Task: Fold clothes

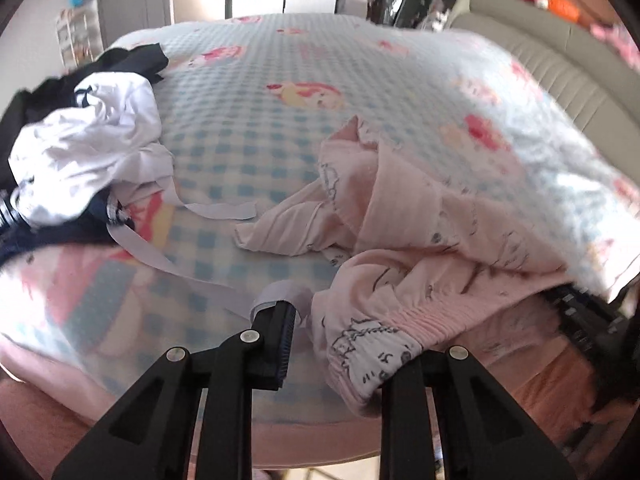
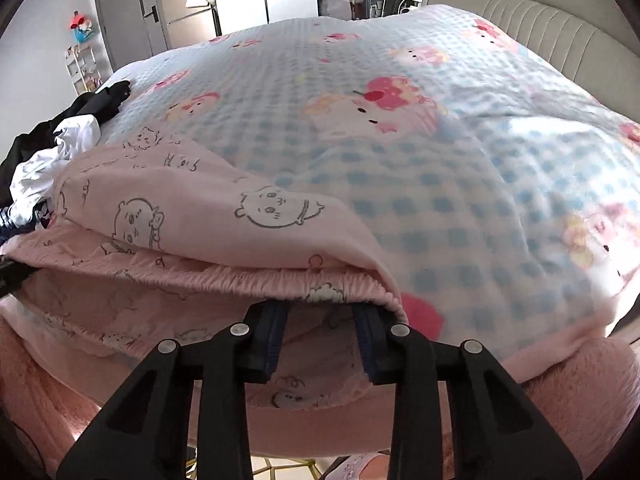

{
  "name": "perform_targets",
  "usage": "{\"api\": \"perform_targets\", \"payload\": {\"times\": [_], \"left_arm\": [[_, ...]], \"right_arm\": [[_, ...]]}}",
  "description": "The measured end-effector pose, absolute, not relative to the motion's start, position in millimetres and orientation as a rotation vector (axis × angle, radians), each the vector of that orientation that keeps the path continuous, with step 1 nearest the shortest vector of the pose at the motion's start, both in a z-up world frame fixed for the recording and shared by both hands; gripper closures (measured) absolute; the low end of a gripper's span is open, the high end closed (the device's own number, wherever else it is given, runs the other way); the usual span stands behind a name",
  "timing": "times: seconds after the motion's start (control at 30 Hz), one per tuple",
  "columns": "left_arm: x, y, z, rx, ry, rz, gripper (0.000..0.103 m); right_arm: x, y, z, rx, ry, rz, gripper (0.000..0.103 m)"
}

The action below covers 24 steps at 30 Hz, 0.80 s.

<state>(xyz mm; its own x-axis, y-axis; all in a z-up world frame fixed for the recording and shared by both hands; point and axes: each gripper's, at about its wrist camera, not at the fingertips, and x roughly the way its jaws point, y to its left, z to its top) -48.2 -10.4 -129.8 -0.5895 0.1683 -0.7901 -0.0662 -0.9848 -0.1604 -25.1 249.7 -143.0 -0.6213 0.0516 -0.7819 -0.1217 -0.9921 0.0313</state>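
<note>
A pink garment (image 1: pixel 420 220) printed with cartoon outlines lies crumpled on the bed's near side. Its elastic waistband (image 1: pixel 372 320) hangs over the right finger of my left gripper (image 1: pixel 332 332) and hides it. The left finger (image 1: pixel 280 336) stands clear of the cloth, its tip against a white ribbon end (image 1: pixel 280 292); the jaws are apart. In the right wrist view the same pink garment (image 2: pixel 180 216) lies folded over itself. Its waistband (image 2: pixel 240 280) rests across the tips of my right gripper (image 2: pixel 320 316), whose pads stand apart with loose pink cloth behind them.
A heap of white and dark clothes (image 1: pixel 88 140) sits at the left of the bed, also seen as the clothes heap (image 2: pixel 44 160). The blue-checked cartoon blanket (image 1: pixel 260 80) covers the bed. A beige padded headboard (image 2: pixel 540 20) runs along the right. Doors and shelves stand beyond.
</note>
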Motion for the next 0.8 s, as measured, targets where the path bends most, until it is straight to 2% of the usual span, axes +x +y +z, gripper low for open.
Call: {"api": "perform_targets", "payload": {"times": [0.1, 0.17, 0.23, 0.3, 0.37, 0.47, 0.5, 0.57, 0.6, 0.63, 0.73, 0.8], "left_arm": [[-50, -11, -137, -1.333, -0.288, 2.608, 0.08], [-53, -11, -148, -1.369, -0.363, 2.554, 0.079], [-52, -6, -156, -1.383, -0.359, 2.559, 0.076], [-50, 4, -162, -1.419, -0.319, 2.56, 0.057], [-50, 13, -166, -1.463, -0.261, 2.559, 0.053], [-47, 18, -162, -1.458, -0.169, 2.624, 0.054], [-45, 15, -156, -1.436, -0.13, 2.682, 0.058], [-44, 6, -145, -1.412, -0.085, 2.756, 0.058], [-45, 1, -140, -1.399, -0.107, 2.765, 0.058], [-45, -4, -135, -1.385, -0.126, 2.774, 0.058], [-38, -12, -120, -1.329, -0.157, 2.809, 0.058], [-29, -13, -105, -1.248, -0.132, 2.839, 0.063]], "right_arm": [[-27, 249, -143, -1.362, 0.203, 2.774, 0.072], [-28, 252, -145, -1.432, 0.36, 2.824, 0.071], [-27, 248, -147, -1.449, 0.366, 2.829, 0.067], [-28, 243, -151, -1.464, 0.321, 2.81, 0.068], [-28, 240, -155, -1.457, 0.239, 2.739, 0.069], [-25, 253, -151, -1.378, 0.265, 2.678, 0.072], [-23, 258, -148, -1.348, 0.26, 2.664, 0.074], [-21, 264, -144, -1.296, 0.19, 2.629, 0.086], [-20, 265, -143, -1.29, 0.16, 2.623, 0.095], [-19, 265, -144, -1.292, 0.15, 2.619, 0.099], [-21, 262, -145, -1.323, 0.15, 2.633, 0.1], [-29, 248, -156, -1.519, 0.129, 2.676, 0.097]]}}
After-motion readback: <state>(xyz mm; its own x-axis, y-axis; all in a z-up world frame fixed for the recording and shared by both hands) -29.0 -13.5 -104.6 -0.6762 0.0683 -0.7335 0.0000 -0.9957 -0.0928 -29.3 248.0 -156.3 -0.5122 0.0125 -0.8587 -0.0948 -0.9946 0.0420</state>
